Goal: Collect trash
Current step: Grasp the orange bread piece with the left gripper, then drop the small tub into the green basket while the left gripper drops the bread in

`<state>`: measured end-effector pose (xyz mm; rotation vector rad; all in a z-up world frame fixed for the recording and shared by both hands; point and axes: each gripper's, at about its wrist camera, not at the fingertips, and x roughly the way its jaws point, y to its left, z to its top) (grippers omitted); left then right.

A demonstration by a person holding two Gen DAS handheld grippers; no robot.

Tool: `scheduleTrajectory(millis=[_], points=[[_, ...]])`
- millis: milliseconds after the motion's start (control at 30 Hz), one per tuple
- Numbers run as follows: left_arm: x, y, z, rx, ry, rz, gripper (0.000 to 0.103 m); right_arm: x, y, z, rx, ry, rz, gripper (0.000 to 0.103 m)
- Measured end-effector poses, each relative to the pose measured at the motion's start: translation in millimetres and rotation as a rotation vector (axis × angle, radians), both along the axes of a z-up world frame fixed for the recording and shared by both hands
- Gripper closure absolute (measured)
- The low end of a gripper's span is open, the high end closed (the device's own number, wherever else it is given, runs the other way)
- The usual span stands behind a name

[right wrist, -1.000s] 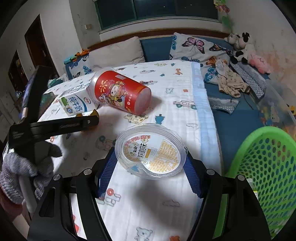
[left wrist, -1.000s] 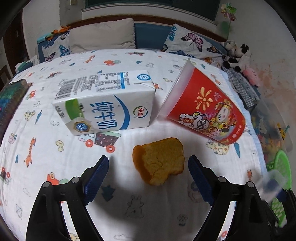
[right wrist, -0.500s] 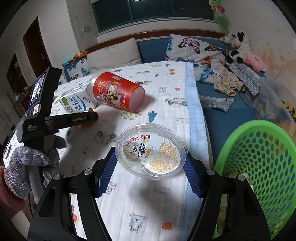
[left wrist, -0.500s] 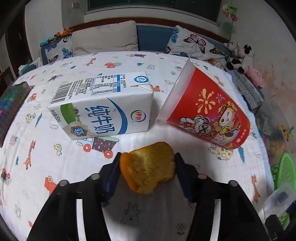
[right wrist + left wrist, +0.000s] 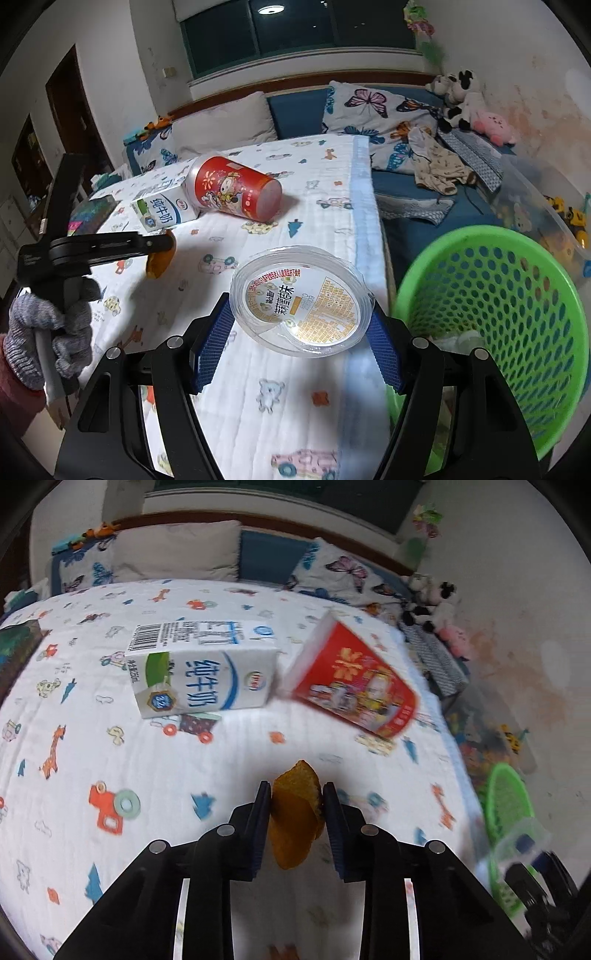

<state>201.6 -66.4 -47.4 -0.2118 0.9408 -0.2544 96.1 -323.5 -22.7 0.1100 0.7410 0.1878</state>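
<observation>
My left gripper (image 5: pixel 295 794) is shut on an orange peel (image 5: pixel 293 819) and holds it above the bed. In the right wrist view the left gripper (image 5: pixel 162 245) and the peel (image 5: pixel 159 264) show at the left. My right gripper (image 5: pixel 299 310) is shut on a clear plastic cup with a printed lid (image 5: pixel 301 299), next to a green mesh basket (image 5: pixel 491 314). A white milk carton (image 5: pixel 201 674) and a red paper cup (image 5: pixel 354 681) lie on their sides on the bed; they also show as the carton (image 5: pixel 162 214) and cup (image 5: pixel 232 188).
The bed has a white cartoon-print sheet (image 5: pixel 92 760). The basket (image 5: pixel 508 812) stands past the bed's right edge, with some white trash (image 5: pixel 461 338) inside. Pillows (image 5: pixel 221 129) and plush toys (image 5: pixel 465 107) lie at the head. A clear toy bin (image 5: pixel 546 214) stands at the right.
My left gripper closed on the orange peel and lifted it off the sheet. My right gripper carried the plastic cup closer to the green basket.
</observation>
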Motion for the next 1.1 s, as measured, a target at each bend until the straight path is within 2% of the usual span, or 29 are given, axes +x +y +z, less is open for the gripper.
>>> scheduleTrajectory(millis=[300,600,1000,1100], points=[[-34.9,-30.9,29.6,-0.047,-0.043,-0.133,0.075,-30.5,-36.2,4.4,0.002,-0.010,-0.085,0.033],[-51.0,-95.3,49.9,-0.070,-0.065,-0.278,0.075,-56.0,-97.0,3.2,-0.015,-0.003,-0.228,0.033],[-65.1,-176.6,56.6,-0.032,-0.077,-0.426,0.075,-66.9,-146.3,-19.4,0.028,0.040,-0.326,0.032],[-66.6,-192.6,55.2,-0.023,-0.073,-0.451,0.075,-70.2,-153.5,-22.2,0.039,0.042,-0.340,0.028]])
